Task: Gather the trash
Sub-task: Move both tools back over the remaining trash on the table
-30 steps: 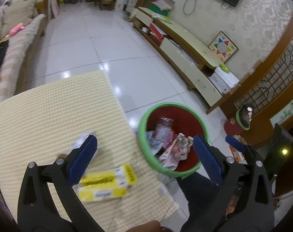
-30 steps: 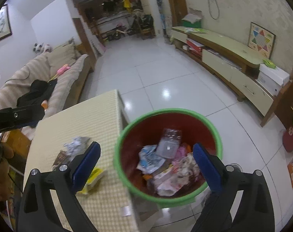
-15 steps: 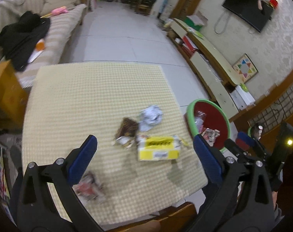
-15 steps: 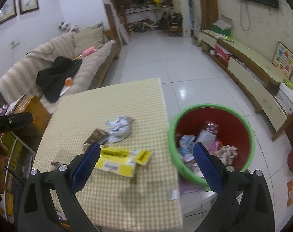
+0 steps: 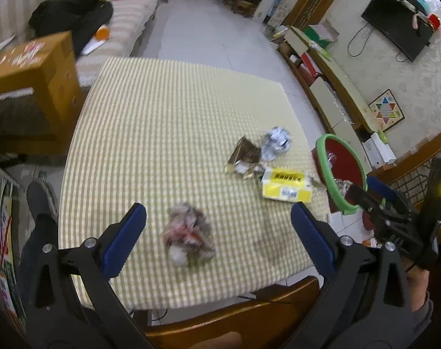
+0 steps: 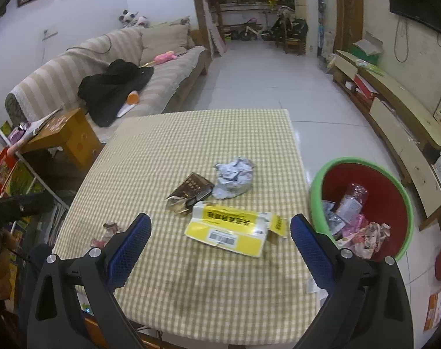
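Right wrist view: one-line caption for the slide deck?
Open right gripper above a checked table with a yellow box, brown wrapper and crumpled paper, beside a part-filled red bin.

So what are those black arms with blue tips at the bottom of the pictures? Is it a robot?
Not a robot. A person holds one hand-held gripper in each hand, like big tongs, and each has a camera looking out between its two blue fingers. One picture comes from the left hand-held gripper, the other from the right hand-held gripper. Both are open and hold nothing.

On the checked tablecloth lies trash: a yellow box, a brown wrapper, a crumpled silver ball and a crumpled wad nearest the left one. Beside the table stands a red bin with a green rim, with trash already inside it.
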